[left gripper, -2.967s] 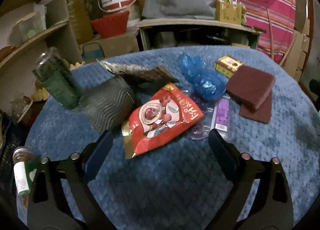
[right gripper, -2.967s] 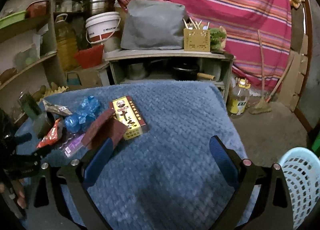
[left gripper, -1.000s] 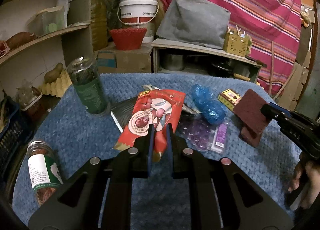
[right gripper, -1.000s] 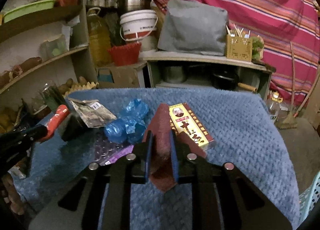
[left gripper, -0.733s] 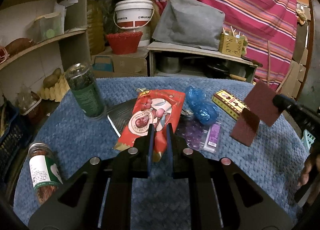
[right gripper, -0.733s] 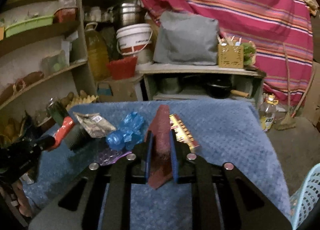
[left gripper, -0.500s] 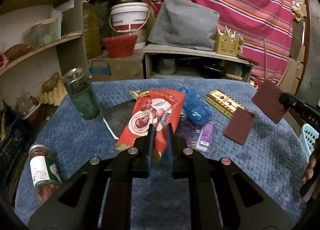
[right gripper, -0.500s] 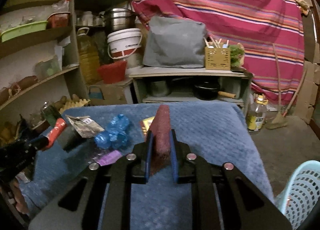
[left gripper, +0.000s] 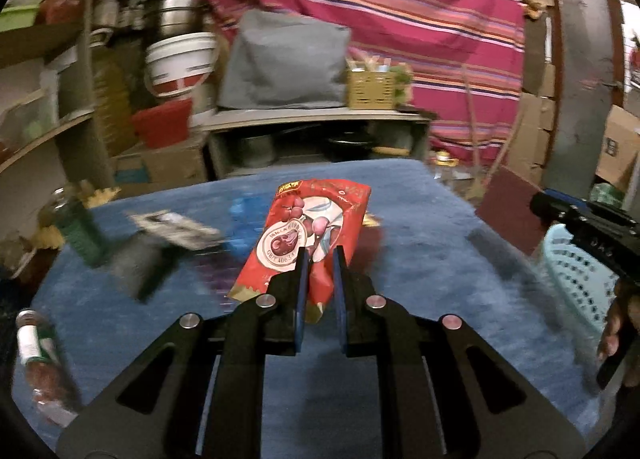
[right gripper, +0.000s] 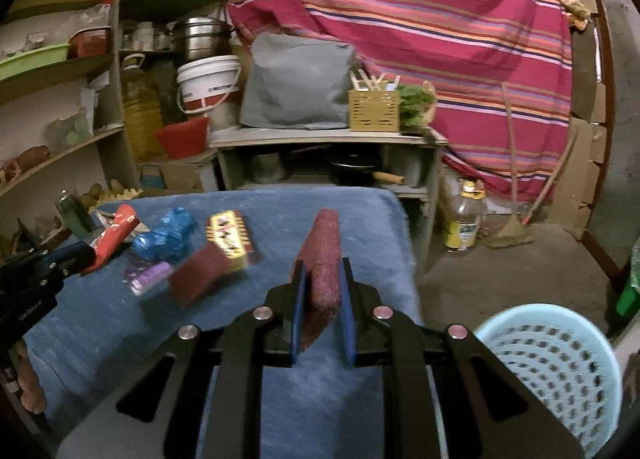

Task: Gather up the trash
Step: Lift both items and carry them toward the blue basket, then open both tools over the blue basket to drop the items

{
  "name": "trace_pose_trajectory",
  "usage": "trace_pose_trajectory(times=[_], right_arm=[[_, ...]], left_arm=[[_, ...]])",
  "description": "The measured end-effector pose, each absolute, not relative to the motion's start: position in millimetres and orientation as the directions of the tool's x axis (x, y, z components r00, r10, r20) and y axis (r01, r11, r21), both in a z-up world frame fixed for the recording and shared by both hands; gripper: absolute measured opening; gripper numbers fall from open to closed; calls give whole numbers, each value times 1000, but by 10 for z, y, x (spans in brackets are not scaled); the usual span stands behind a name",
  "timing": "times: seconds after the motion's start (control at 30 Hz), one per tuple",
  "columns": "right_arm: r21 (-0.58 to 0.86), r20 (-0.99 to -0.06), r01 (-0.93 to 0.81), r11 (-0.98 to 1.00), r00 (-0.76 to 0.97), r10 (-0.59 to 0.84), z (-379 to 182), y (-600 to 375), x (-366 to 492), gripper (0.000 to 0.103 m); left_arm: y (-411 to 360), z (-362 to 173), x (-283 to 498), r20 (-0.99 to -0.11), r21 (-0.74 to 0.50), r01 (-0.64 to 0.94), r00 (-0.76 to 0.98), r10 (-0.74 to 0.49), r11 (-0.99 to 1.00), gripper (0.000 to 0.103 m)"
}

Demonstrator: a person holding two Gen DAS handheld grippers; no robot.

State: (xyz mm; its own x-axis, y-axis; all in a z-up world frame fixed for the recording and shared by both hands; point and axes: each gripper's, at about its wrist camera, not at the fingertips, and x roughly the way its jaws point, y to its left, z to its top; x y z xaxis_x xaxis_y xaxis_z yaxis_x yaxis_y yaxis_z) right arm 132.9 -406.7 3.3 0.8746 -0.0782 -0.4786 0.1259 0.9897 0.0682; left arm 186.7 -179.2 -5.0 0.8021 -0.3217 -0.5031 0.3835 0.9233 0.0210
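My left gripper is shut on a red snack packet and holds it above the blue table cover. My right gripper is shut on a maroon scouring pad, held near the table's right edge. The pad also shows in the left wrist view, next to a light-blue perforated basket. The basket stands on the floor at the lower right of the right wrist view.
On the table lie a blue plastic bag, a yellow box, a second maroon pad, a purple wrapper, a green bottle and a jar. Shelves stand at the left, a low cabinet behind.
Both grippers closed on their items and lifted them. Both have swung right toward the basket; the right one now holds the pad near the table's right edge.
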Motion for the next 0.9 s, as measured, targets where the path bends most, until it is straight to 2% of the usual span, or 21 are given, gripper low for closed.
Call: trace_pose_trajectory(times=[0.17, 0.53, 0.9], right_arm=[[29, -481, 180, 983, 865, -144, 72, -4494, 1080, 17], [42, -522, 349, 936, 806, -278, 9, -5768, 505, 17], [43, -561, 352, 935, 783, -269, -179, -6188, 298, 17]], left_arm=[[-2303, -50, 1710, -500, -48, 453, 760, -414, 890, 11], [-3600, -207, 1373, -527, -50, 602, 662, -533, 797, 11], [-4348, -397, 1016, -550, -43, 709, 571, -609, 704, 11]])
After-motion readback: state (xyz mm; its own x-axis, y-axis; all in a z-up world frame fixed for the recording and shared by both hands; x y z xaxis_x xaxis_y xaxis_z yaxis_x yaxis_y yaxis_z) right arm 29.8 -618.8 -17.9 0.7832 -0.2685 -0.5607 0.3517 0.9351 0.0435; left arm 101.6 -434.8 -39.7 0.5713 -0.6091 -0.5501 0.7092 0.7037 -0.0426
